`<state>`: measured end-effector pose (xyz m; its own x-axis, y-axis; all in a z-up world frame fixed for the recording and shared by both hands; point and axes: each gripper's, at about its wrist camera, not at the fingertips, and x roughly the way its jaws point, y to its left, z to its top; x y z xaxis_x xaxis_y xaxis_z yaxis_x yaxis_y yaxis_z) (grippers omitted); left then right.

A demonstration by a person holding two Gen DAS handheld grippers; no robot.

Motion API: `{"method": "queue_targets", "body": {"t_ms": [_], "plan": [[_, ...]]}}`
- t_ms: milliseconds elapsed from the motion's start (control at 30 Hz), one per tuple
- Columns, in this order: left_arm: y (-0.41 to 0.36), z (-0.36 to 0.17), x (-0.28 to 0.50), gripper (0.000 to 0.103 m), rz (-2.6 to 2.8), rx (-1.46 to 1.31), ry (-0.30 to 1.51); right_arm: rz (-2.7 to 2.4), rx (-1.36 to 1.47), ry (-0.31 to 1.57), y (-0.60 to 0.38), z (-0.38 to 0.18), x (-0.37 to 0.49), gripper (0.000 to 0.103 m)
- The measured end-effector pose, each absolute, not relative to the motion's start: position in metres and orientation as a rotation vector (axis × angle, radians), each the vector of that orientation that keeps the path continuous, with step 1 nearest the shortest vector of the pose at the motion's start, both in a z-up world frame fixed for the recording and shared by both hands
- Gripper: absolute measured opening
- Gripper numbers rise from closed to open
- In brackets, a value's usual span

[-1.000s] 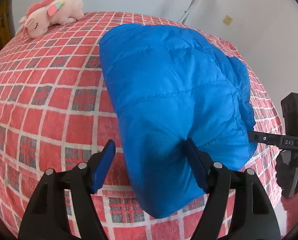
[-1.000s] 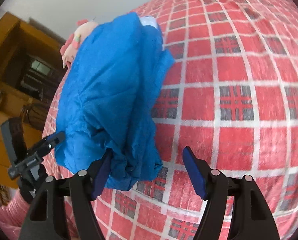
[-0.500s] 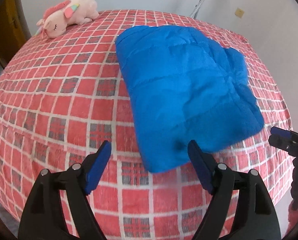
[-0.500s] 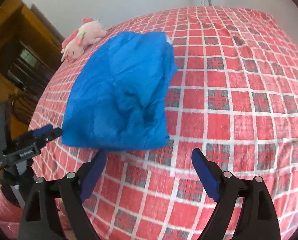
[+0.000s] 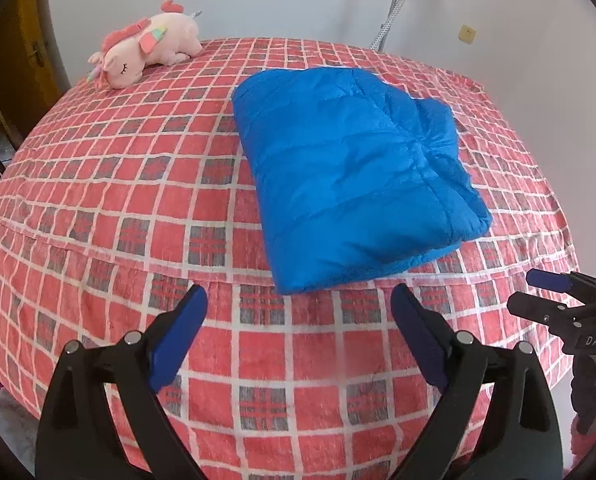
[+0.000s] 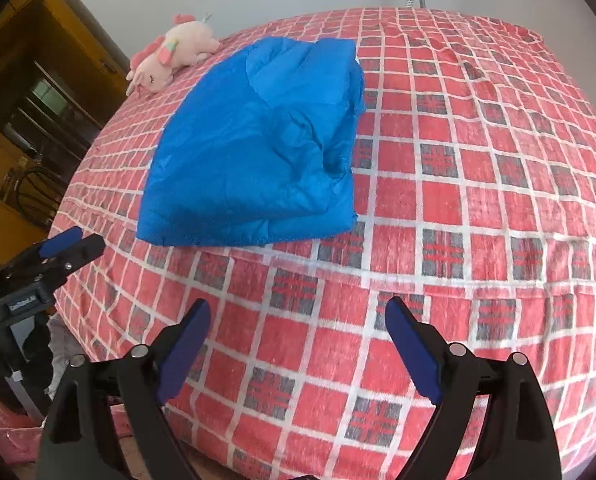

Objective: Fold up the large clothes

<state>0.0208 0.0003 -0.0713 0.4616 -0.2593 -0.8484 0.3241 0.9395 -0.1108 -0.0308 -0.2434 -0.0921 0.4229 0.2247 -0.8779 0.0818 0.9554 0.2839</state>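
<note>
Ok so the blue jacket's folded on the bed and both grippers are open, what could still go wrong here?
The blue jacket is puffy, and its layered right edge looks loose and bunched in the right wrist view, so the fold may spring open. It also lies near the front edge of the bed, so a nudge from the left gripper or right gripper, both open and clear of it, might drag it off.

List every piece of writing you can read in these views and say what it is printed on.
"DAS": on the black body of the right gripper, at the left wrist view's right edge; letters may continue out of frame.
White label on the left gripper body in the right wrist view: too blurred to read.
</note>
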Motion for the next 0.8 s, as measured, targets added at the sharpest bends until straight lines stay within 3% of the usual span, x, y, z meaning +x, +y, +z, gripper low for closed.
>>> {"method": "queue_targets", "body": {"t_ms": [800], "plan": [[0.006,-0.031,-0.013,0.092,-0.348,0.114,1.032,0.108,0.287,1.037,-0.233,-0.03,-0.062,0.092]]}}
